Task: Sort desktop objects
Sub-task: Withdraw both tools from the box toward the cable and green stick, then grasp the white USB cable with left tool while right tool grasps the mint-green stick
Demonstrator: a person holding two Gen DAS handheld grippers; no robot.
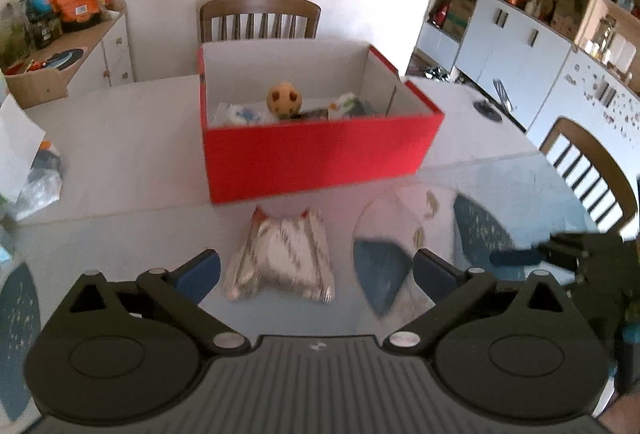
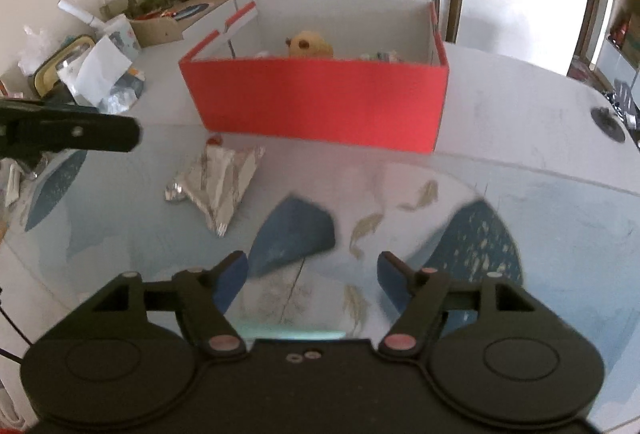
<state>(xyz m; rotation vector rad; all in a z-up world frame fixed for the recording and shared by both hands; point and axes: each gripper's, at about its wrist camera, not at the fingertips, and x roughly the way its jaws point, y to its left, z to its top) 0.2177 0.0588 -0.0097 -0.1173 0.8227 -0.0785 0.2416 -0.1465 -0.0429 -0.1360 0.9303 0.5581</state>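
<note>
The left tongs (image 1: 316,270) stand spread wide, with nothing gripped. A crumpled silver foil packet (image 1: 280,260) lies flat on the table (image 1: 120,137) in the gap just ahead of their blue pads (image 1: 200,272), touching neither. Straight beyond the packet sits a red box (image 1: 320,153), open at the top. Inside it are a yellow spotted ball (image 1: 285,101) near the middle, a white wrapper (image 1: 240,113) to the ball's left and more small packets (image 1: 344,105) to its right — too small to tell apart.

The right tongs (image 2: 312,274) are partly spread and empty, above the table's clear printed cover (image 2: 400,201). From them the foil packet (image 2: 218,181) lies ahead and to the left — near the tip of the left tongs (image 2: 96,131), not touching it. The red box (image 2: 320,101) stands farther ahead, the yellow ball (image 2: 310,45) showing over its front wall.
</note>
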